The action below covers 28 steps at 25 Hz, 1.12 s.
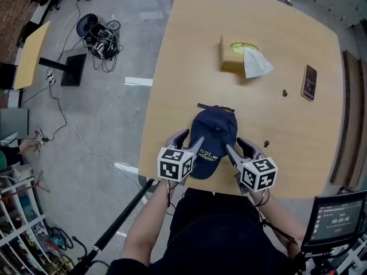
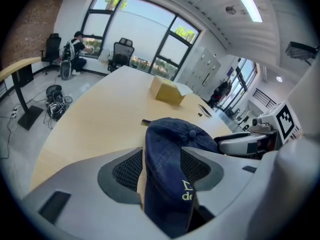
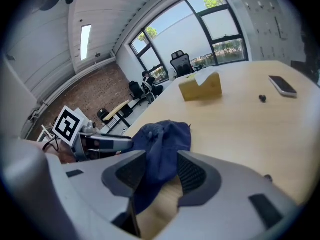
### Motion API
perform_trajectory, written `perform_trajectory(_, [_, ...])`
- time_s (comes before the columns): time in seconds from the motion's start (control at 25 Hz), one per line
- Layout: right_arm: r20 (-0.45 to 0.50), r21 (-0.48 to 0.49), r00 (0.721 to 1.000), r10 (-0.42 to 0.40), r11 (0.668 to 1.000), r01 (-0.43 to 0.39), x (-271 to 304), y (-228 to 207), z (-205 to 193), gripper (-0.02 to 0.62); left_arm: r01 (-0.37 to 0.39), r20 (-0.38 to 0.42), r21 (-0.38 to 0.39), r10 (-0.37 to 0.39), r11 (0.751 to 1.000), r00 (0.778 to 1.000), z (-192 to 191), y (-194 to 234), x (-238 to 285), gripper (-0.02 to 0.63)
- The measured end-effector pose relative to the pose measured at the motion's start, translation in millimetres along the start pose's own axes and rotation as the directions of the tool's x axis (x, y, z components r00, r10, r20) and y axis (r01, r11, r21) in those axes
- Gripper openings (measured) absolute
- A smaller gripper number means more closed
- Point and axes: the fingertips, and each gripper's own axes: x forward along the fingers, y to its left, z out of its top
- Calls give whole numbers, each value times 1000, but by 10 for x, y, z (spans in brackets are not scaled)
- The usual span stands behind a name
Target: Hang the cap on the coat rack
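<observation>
Head view: dark blue fabric baseball cap (image 1: 213,132) sits low centre, at the light wooden table's (image 1: 183,50) near edge. Left gripper (image 1: 192,137) and right gripper (image 1: 234,145) straddle its sides, jaws spread, probably not pinching, so I'd guess they're lining up a two-sided lift. Upper centre, a tan cardboard tissue box (image 1: 231,53) has a white tissue (image 1: 256,63) poking out.

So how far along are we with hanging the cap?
Nothing looks done: the cap lies on the table. In hand: the left gripper and right gripper straddle its sides with open jaws, not lifting it. Left: grip, lift, and hang it on a coat rack, which no view shows.
</observation>
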Motion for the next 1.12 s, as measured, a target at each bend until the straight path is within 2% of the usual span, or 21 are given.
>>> perform_trajectory(0.16, [-1,-14,999,46,999,-46,20,220,36,173,-4,-18,-20,3,1000,1000,-38,59,-60,239])
perform_trajectory(0.28, [-39,-35,998,44,998,-45,127,162,13,173,10,-54,-23,-11,1000,998,-68,75,88,239])
perform_trajectory(0.4, [-73,-54,996,47,997,-51,74,302,-13,173,24,-84,-1,-24,1000,996,-74,18,-14,235])
perform_trajectory(0.48, [-81,-73,996,47,996,-53,52,359,23,170,27,-87,16,-26,999,996,-38,4,-84,147])
perform_trajectory(0.52, [-81,-78,996,46,996,-52,62,354,39,149,29,-87,20,-27,999,996,-26,8,-91,114])
perform_trajectory(0.64, [-64,-79,997,54,995,-59,80,337,64,89,30,-80,22,-28,999,996,-26,6,-100,85])
perform_trajectory(0.72, [-41,-86,997,61,994,-64,72,364,97,28,27,-56,18,-26,999,998,-2,-14,-142,65])
perform_trajectory(0.92, [5,-108,995,101,989,-100,55,426,179,20,1,45,-40,0,999,999,81,-29,-273,41])
perform_trajectory(1.12, [56,-150,986,155,978,-145,12,474,308,20,-14,159,-85,28,996,987,207,-42,-428,37])
